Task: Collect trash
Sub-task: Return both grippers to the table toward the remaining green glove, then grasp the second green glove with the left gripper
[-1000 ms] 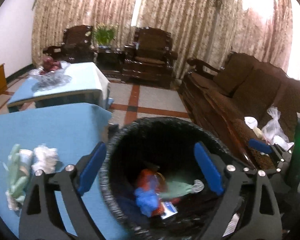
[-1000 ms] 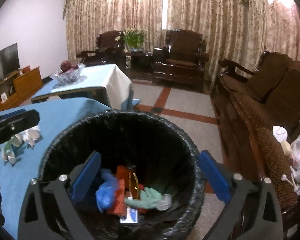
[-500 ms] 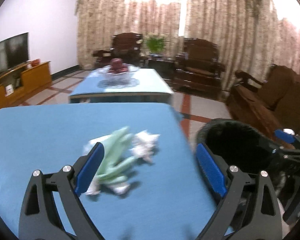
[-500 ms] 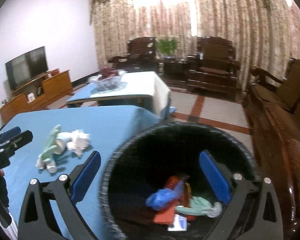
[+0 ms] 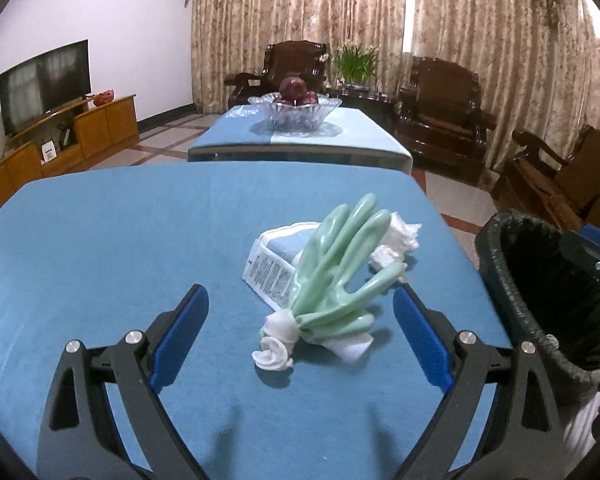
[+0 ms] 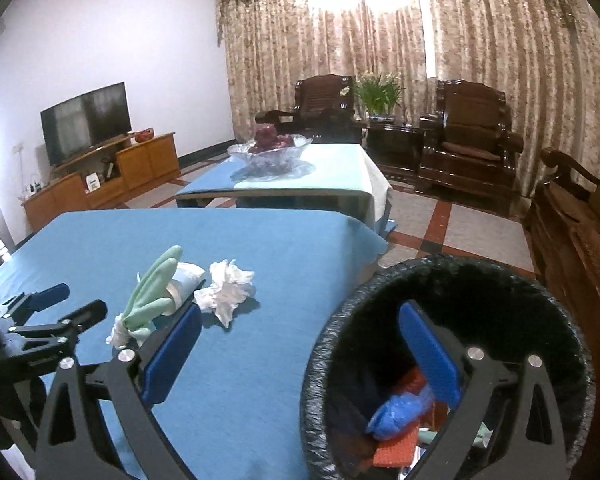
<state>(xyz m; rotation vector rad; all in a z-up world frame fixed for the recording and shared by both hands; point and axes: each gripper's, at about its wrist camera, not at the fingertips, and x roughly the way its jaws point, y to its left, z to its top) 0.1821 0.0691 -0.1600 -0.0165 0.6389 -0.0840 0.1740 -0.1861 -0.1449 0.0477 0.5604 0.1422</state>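
Observation:
A pale green rubber glove [image 5: 336, 272] lies on the blue table [image 5: 120, 248], draped over a white and blue packet [image 5: 274, 258], with a crumpled white tissue [image 5: 396, 236] behind it. My left gripper [image 5: 300, 332] is open just short of the glove, which lies between its fingers. In the right wrist view the glove [image 6: 152, 292], the packet [image 6: 186, 278] and the tissue [image 6: 226, 288] sit left of centre. My right gripper [image 6: 300, 356] is open and empty, straddling the table edge and the black-lined bin [image 6: 536, 300]. Blue, red and orange trash [image 6: 400, 416] lies inside the bin.
The bin [image 5: 540, 276] stands off the table's right edge. A second table with a glass fruit bowl [image 5: 294, 110] lies beyond. Dark wooden armchairs [image 6: 468, 140], a sofa [image 6: 580, 220] and a TV cabinet [image 6: 100, 176] ring the room.
Both grippers have swung left from over the bin toward the table. The left one has closed in on the glove, which now sits between its open fingers. Nothing was taken hold of.

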